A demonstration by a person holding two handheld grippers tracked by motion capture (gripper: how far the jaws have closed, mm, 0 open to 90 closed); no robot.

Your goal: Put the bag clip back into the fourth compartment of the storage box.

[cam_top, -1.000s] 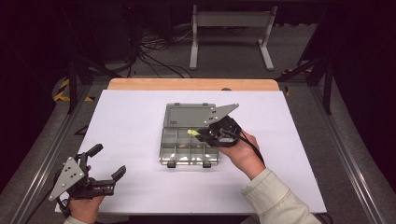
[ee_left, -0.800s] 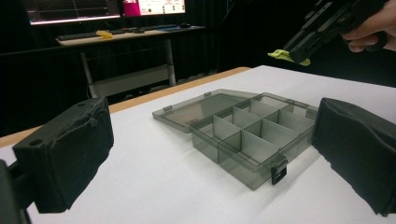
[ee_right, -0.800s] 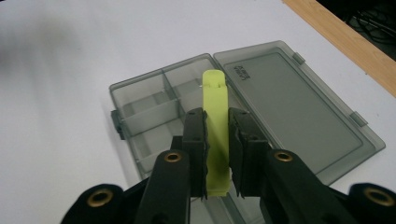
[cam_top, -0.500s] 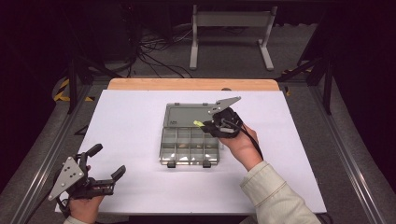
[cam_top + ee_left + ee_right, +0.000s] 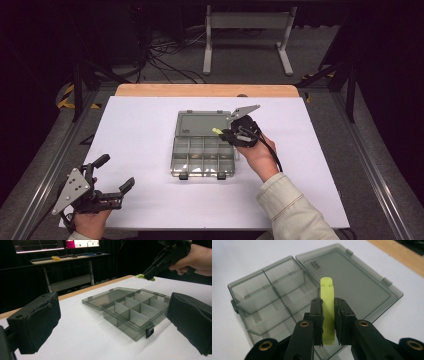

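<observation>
Hovering over the open organiser box (image 5: 204, 152), the right gripper (image 5: 226, 133) has its pads clamped on a small lime-green clip (image 5: 327, 307), which sticks out past the fingertips above the seam where the tray meets the flat-lying lid (image 5: 352, 282). That seam is the worry here: if the clip is let go too far back, I'd expect it to land on the lid instead of in a compartment, and on that smooth plastic it could skid off onto the counter (image 5: 135, 130). The thin divider walls (image 5: 127, 305) are the other trap; a clip coming down across one could perch there or tip into the wrong cell. The grip looks narrow too, pads on the clip's sides only, so a twist of the wrist might let it pivot.

Over at the near left corner, the left gripper (image 5: 116, 184) sits low with its jaws spread wide, nothing between them, well apart from the box. Nothing steadies the tray, so a nudge from the right hand (image 5: 260, 157) could slide it. Two black latches (image 5: 220, 176) sit on the front edge, clear of the drop. Otherwise the path down looks unobstructed.
</observation>
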